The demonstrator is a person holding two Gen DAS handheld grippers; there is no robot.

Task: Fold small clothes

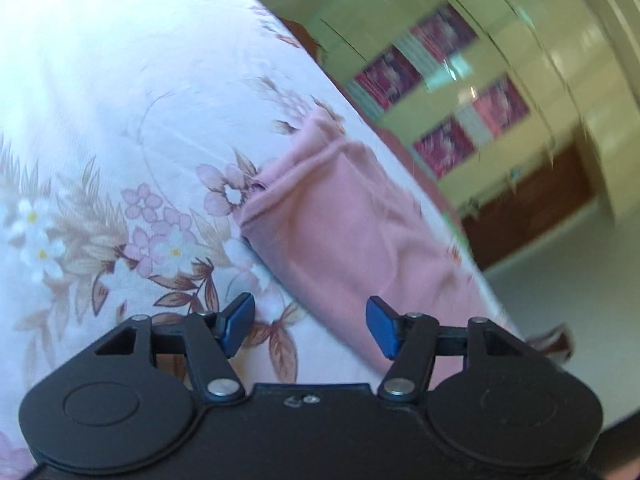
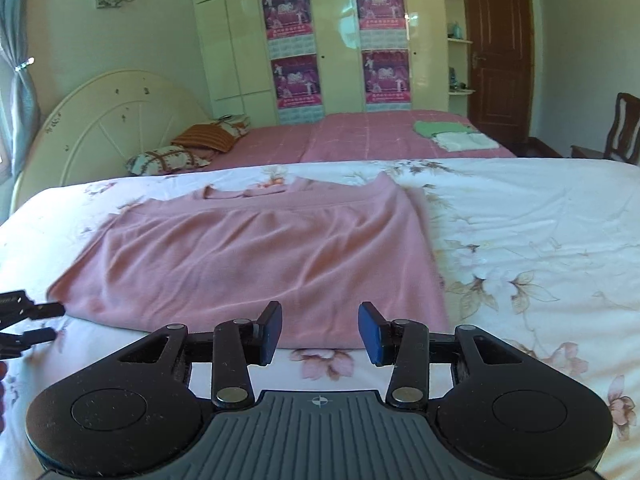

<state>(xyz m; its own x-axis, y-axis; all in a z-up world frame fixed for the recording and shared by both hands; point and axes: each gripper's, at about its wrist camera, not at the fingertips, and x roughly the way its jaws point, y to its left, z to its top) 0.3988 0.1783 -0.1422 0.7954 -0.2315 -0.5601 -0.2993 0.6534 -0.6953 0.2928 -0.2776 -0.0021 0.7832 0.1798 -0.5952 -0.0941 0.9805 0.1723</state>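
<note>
Right now, line by line, what I see from my station:

Garment: a pink top (image 2: 256, 256) lies spread on the floral bedsheet (image 2: 520, 216), partly folded, its neckline toward 12 o'clock in the right wrist view and its hem edge toward 6 o'clock.

Right hand-held gripper (image 2: 319, 334): I see its blue pads apart with nothing between them; it hovers just over the near hem of the pink top, pointing toward 12 o'clock across the cloth.

Left hand-held gripper (image 1: 310, 328): its jaws stand apart and empty in its own view, which is tilted and blurred; the pink top (image 1: 340, 220) runs from 12 o'clock down to 5 o'clock of the pads, and the right pad sits over the cloth edge. I cannot tell whether it touches.

Left hand-held gripper, seen from the right: two black fingertips enter at 9 o'clock, just beside the top's left corner.

Bedsheet: white with pink and brown flowers, wrinkled at 3 o'clock of the garment.

Second bed (image 2: 380, 136): pink cover, beyond the sheet at 12 o'clock, carrying a small stack of folded clothes (image 2: 456, 136), green and white, at 1 o'clock.

Pillows (image 2: 188, 148): at 10 o'clock, against a cream headboard (image 2: 112, 112).

Wardrobe (image 2: 320, 40): cream doors with four pink posters, at 12 o'clock.

Door (image 2: 496, 52): brown, at 1 o'clock.
</note>
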